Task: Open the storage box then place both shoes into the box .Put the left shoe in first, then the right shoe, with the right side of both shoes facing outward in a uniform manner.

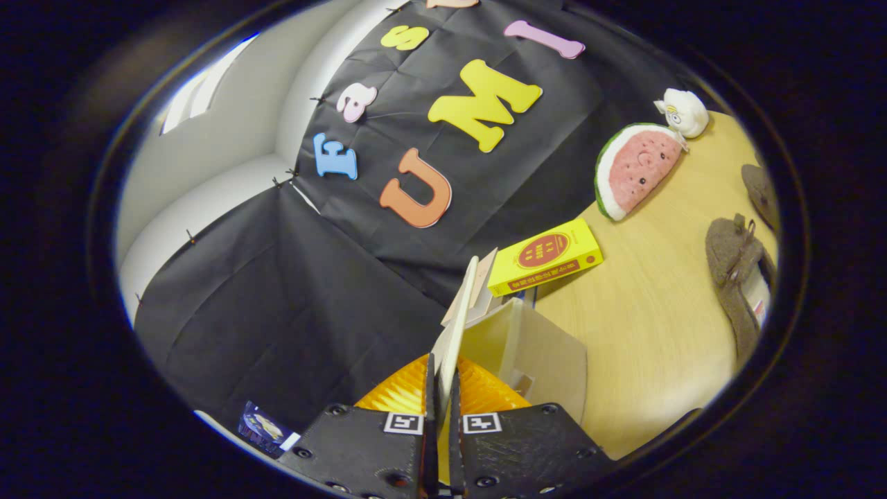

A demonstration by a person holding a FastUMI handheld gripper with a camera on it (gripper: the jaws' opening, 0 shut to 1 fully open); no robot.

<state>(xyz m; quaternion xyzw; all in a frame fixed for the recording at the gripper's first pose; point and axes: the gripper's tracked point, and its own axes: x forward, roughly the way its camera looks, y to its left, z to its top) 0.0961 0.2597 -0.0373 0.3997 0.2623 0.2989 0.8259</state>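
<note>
Between tool [443, 388] fingers, box lid [457, 319] edge-on

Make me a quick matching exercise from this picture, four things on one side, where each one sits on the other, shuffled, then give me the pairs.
Things:
1. white flap lid of the storage box
2. yellow rectangular book
3. watermelon-slice plush toy
4. brown suede shoe

Places:
A. leaning at the black cloth wall, beside a small white plush
B. pinched between the fingers of the claw
C. on the wooden table, off to the side beyond the box
D. flat on the table just behind the box

Pairs: 1-B, 2-D, 3-A, 4-C
</note>
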